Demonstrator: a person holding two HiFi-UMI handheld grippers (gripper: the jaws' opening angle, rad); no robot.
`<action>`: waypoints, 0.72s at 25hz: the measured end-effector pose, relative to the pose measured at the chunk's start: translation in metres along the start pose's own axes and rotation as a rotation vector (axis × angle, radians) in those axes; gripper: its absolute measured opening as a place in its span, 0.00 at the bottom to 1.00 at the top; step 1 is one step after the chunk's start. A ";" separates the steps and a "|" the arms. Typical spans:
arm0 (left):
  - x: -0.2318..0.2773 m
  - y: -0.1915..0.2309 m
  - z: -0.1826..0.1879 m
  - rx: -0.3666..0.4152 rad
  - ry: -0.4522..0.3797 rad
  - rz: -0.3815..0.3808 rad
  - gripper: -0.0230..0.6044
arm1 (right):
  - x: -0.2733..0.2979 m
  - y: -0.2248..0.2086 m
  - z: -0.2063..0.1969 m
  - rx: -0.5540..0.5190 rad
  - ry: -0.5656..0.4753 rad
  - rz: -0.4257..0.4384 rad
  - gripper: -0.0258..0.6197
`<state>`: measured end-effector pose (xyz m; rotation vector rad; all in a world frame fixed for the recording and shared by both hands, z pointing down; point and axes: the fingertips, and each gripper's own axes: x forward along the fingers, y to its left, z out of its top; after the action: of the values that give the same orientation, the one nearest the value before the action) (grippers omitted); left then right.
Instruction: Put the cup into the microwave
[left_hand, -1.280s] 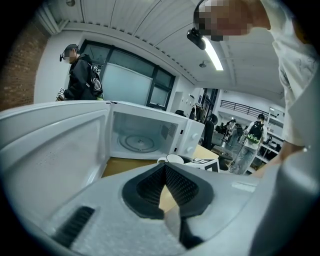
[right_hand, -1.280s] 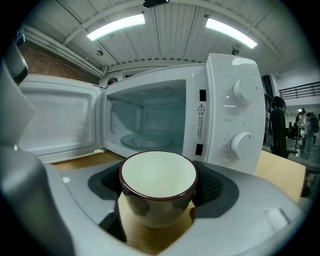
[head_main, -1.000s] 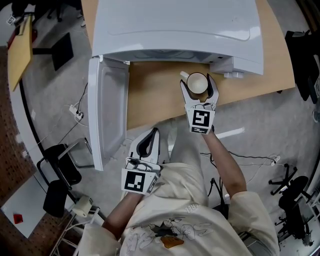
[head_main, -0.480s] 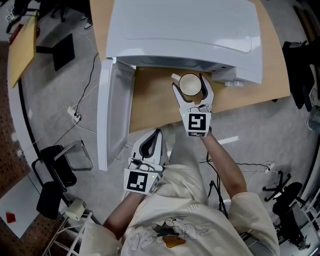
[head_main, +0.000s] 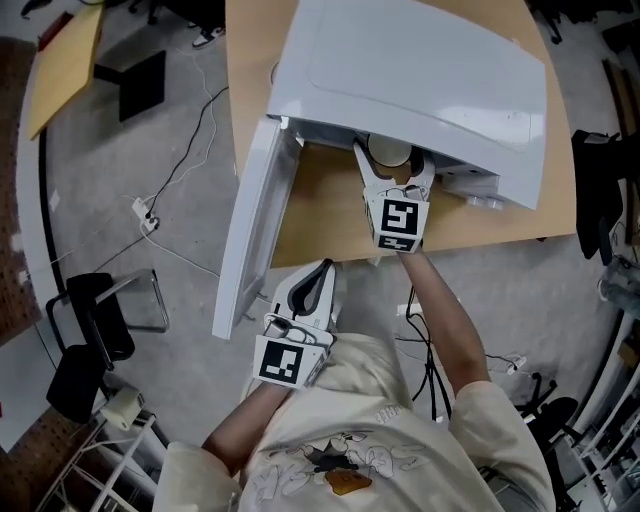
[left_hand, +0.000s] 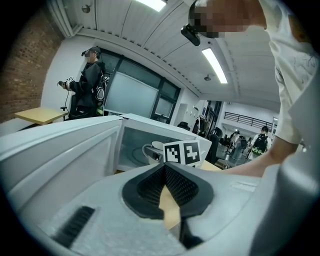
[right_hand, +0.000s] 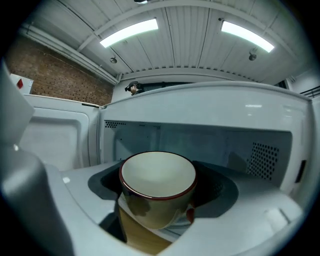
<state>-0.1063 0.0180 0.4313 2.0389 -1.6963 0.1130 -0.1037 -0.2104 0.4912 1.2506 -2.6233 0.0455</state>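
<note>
A brown cup (head_main: 389, 151) with a cream inside and a red rim sits between the jaws of my right gripper (head_main: 392, 158), which is shut on its sides. The cup is at the mouth of the white microwave (head_main: 420, 80), partly under its top edge, with the door (head_main: 255, 230) swung open to the left. In the right gripper view the cup (right_hand: 157, 187) stands upright in my right gripper (right_hand: 160, 180), in front of the cavity (right_hand: 200, 140). My left gripper (head_main: 322, 268) hangs low near the person's lap, tips together and holding nothing. In the left gripper view my left gripper (left_hand: 164, 167) points toward the cup (left_hand: 154, 149).
The microwave rests on a wooden table (head_main: 320, 210). On the grey floor at left are a black chair (head_main: 90, 330) and a power strip with cables (head_main: 145, 215). Another person (left_hand: 92, 80) stands far off in the left gripper view.
My right gripper has carried the cup forward and up, from over the table to the microwave's mouth. The left gripper has risen slightly.
</note>
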 end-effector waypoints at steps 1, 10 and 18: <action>0.000 0.003 0.002 -0.007 -0.005 0.005 0.04 | 0.007 0.000 0.001 0.003 0.002 -0.003 0.67; 0.001 0.014 0.009 -0.060 -0.051 0.022 0.04 | 0.060 -0.018 -0.012 0.036 0.040 -0.060 0.67; -0.002 0.021 0.006 -0.059 -0.040 0.035 0.04 | 0.071 -0.022 -0.019 0.040 0.049 -0.065 0.67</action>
<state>-0.1279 0.0152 0.4315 1.9818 -1.7392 0.0332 -0.1267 -0.2763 0.5240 1.3292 -2.5504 0.1164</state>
